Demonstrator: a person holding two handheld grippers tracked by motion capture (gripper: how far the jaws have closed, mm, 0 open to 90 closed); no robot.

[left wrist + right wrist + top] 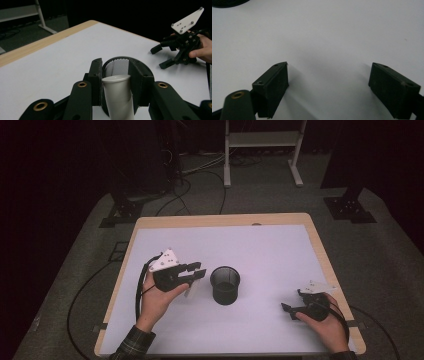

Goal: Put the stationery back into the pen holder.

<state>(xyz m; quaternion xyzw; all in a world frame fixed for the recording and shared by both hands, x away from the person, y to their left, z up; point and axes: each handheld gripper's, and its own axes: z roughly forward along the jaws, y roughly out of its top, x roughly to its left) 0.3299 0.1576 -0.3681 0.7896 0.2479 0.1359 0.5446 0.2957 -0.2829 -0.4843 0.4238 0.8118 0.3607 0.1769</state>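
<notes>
A white plastic tube [117,96] stands upright between the jaws of my left gripper [115,75], which is shut on it. In the high view the left gripper [200,270] hovers left of centre, the tube [189,290] hanging below it, just left of a black mesh cup [225,285]. The cup [117,65] sits directly behind the tube and looks empty. My right gripper [291,300] rests low at the table's front right, open, with nothing between its jaws. In its own view the right gripper [328,87] has only white table surface under it.
The table [260,245] has a white top with a wooden rim. The right gripper [158,58] and its hand lie beyond the cup in the left gripper view. The cup's rim [227,2] touches the right gripper view's top-left corner. A white frame [262,150] and cables lie on the floor behind.
</notes>
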